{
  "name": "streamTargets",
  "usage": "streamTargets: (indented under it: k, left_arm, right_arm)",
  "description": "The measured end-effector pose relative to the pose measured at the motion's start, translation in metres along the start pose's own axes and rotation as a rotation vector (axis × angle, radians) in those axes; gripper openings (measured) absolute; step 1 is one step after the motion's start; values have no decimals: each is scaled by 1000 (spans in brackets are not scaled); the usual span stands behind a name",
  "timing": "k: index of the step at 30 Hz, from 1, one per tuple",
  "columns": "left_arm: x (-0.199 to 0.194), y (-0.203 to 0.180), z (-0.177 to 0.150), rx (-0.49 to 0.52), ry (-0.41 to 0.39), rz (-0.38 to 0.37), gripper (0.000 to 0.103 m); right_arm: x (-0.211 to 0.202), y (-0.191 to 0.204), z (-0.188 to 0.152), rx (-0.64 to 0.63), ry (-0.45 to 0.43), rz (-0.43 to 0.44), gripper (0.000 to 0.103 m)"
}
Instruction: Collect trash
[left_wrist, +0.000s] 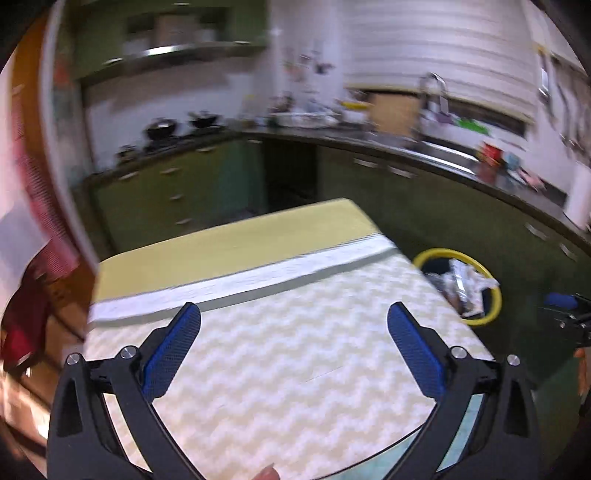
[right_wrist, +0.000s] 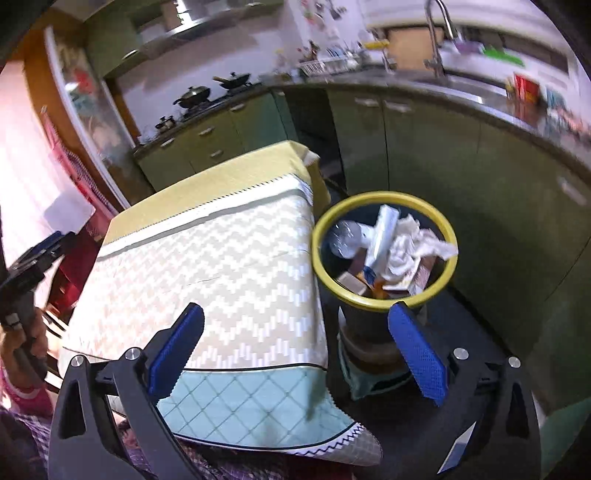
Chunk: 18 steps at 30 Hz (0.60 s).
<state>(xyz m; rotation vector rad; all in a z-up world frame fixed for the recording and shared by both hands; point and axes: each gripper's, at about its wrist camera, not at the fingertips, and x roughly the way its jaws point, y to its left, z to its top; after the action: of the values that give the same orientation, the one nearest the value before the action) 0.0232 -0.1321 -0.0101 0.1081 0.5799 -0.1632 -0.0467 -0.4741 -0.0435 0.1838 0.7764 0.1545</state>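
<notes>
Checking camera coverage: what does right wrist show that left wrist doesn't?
Right wrist only: the bin's contents in full, crumpled tissue, a clear bottle and cartons; the stool under it; the teal cloth hem; the left gripper at far left.
Left wrist only: the right gripper's tip at its right edge.
Both: the zigzag tablecloth, bin, green cabinets, stove pans, faucet; own jaws open, empty.

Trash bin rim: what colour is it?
Yellow, a ring around the dark trash bin that holds the collected trash; clearest in the right wrist view.
</notes>
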Motion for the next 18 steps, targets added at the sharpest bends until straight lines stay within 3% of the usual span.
streamTargets:
  k: [4, 11, 18]
  left_arm:
    - [-34, 35, -19, -71, -13, 88, 96]
    - [-67, 65, -48, -128, -39, 199, 96]
    - [-88, 83, -55, -177, -92, 212, 96]
  right_arm:
    - [-15, 34, -8, -96, -29, -63, 98]
    - [-29, 67, -14, -136, -93, -58, 98]
    - [-38, 86, -7, -154, -186, -77, 98]
